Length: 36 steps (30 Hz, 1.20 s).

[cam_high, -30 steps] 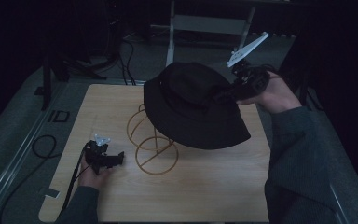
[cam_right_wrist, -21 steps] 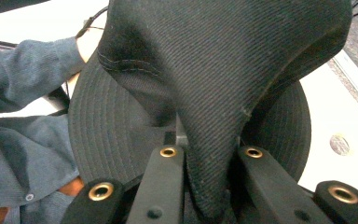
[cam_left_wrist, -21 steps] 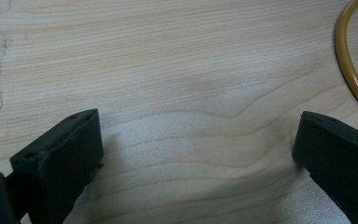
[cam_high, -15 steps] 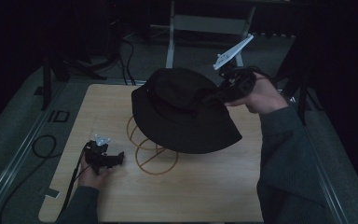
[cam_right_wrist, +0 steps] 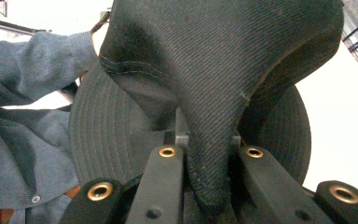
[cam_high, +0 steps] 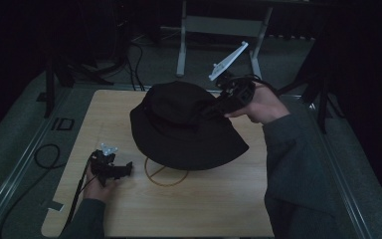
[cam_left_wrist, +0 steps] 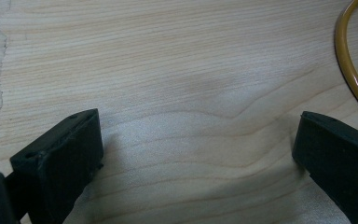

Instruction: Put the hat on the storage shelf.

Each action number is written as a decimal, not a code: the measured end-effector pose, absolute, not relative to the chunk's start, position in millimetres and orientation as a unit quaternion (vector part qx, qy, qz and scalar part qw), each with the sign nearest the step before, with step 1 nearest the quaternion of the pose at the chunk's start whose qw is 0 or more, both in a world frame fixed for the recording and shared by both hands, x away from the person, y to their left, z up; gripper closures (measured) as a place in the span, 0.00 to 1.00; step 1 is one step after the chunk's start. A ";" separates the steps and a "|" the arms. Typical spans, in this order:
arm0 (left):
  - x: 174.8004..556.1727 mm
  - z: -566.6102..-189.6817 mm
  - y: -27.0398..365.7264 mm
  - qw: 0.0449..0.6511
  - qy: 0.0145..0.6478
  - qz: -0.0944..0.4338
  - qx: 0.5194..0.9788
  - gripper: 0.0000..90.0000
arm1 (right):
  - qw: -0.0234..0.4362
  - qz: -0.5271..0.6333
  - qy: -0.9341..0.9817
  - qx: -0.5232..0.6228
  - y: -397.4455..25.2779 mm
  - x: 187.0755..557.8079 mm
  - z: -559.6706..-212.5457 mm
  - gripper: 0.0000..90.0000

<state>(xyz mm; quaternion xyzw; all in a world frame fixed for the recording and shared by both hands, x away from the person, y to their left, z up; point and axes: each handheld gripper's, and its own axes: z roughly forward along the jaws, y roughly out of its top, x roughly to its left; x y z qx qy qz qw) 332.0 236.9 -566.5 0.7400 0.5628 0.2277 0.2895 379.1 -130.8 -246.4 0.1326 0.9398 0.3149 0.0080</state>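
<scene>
The right gripper point(cam_high: 218, 107) pinched a fold of the hat's point(cam_high: 186, 127) crown between closed jaws and held the hat just above the wire stand point(cam_high: 166, 175) at mid-table. The left gripper point(cam_high: 113, 168) rested wide open and empty on the table point(cam_high: 219, 204). Judged step: placing the hat on the stand; next, lower it squarely, then release

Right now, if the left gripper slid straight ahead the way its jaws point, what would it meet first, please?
Probably the yellow wire ring lying on the table. The left gripper rests open just short of it, bare wood between its jaws. The black hat hangs above; depth is unclear.
</scene>
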 end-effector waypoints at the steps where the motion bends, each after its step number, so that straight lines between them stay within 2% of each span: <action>1: 332.0 -566.5 236.9 0.289 0.563 0.228 0.740 0.02 | 0.007 0.314 0.940 0.131 -129.3 379.4 -247.3 0.95; 10: 332.0 -566.7 236.8 0.290 0.563 0.229 0.739 0.02 | -0.006 0.305 0.945 0.119 -109.1 380.1 -259.6 0.94; 36: 332.0 -566.5 237.1 0.288 0.562 0.229 0.741 0.02 | -0.002 0.258 0.958 0.127 -83.2 390.9 -282.3 0.88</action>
